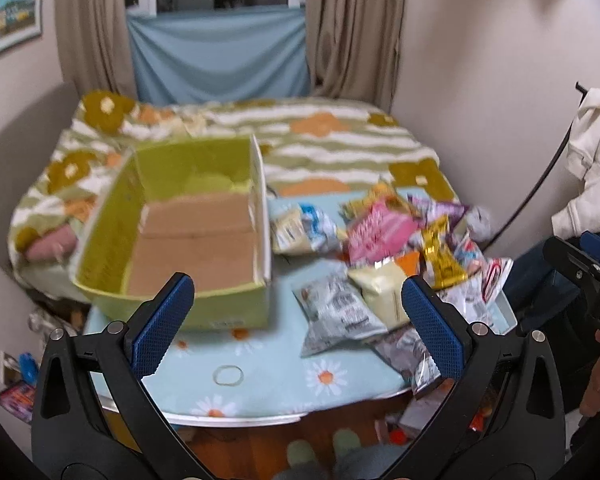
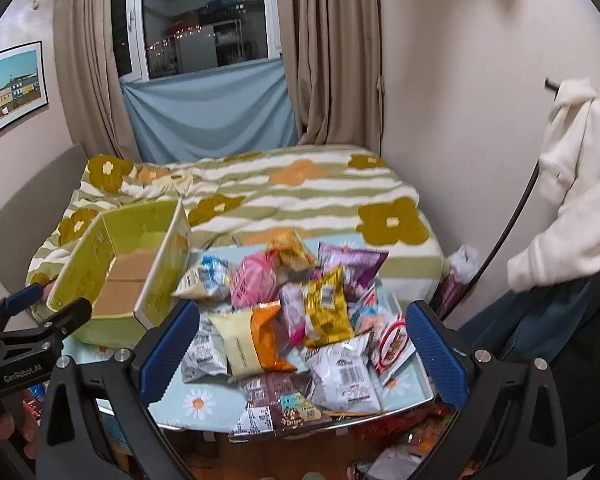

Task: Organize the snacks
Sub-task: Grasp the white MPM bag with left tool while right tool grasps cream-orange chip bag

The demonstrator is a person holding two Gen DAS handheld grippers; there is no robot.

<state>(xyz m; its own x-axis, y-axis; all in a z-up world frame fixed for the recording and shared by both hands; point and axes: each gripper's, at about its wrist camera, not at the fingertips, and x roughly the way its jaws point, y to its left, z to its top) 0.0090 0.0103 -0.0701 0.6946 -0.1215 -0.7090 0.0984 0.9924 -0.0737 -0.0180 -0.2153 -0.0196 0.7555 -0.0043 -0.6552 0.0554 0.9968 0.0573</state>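
An open yellow-green cardboard box [image 1: 236, 312] with a bare brown floor stands on the left of a small table [image 1: 260, 372] covered in a light-blue daisy cloth. To its right lies a heap of snack packets [image 1: 384, 256], among them a pink one [image 2: 252, 280], a gold one [image 2: 326, 304] and a pale yellow one [image 2: 238, 344]. My left gripper [image 1: 298, 322] hovers open over the table's near edge, between box and heap. My right gripper [image 2: 302, 350] is open above the heap [image 2: 300, 320], holding nothing. The box [image 2: 100, 264] shows at left in the right wrist view.
A bed with a green-striped flowered blanket [image 2: 300, 196] lies right behind the table. More packets [image 2: 400, 440] lie on the floor under the table's right side. A white hoodie [image 2: 572, 184] hangs on the right wall. Curtains and a window are at the back.
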